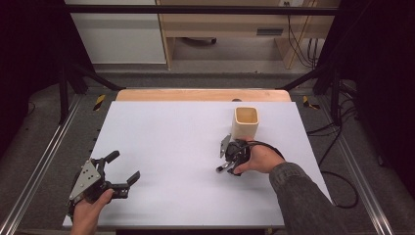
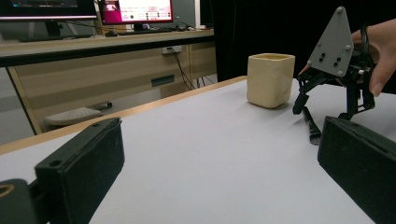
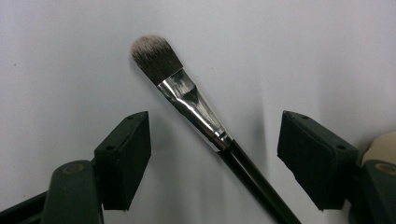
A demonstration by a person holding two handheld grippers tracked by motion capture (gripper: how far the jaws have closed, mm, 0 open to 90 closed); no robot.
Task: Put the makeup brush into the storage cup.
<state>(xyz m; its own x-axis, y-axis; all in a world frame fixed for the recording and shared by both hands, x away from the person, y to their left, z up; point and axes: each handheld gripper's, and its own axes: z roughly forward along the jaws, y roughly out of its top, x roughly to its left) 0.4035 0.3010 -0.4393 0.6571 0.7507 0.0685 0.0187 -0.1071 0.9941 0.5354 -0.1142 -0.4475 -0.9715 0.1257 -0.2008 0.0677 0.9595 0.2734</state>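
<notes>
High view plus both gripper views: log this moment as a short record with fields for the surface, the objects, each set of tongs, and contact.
surface: white table top
brush: flat makeup brush with black handle, silver ferrule and dark bristles, lying on the table
cup: cream square-mouthed cup, upright, beyond the brush
right tongs: pointed down over the brush, jaws either side of its handle, pads apart from it
left tongs: open, nothing between them, near the table's left front
contact: brush not gripped
</notes>
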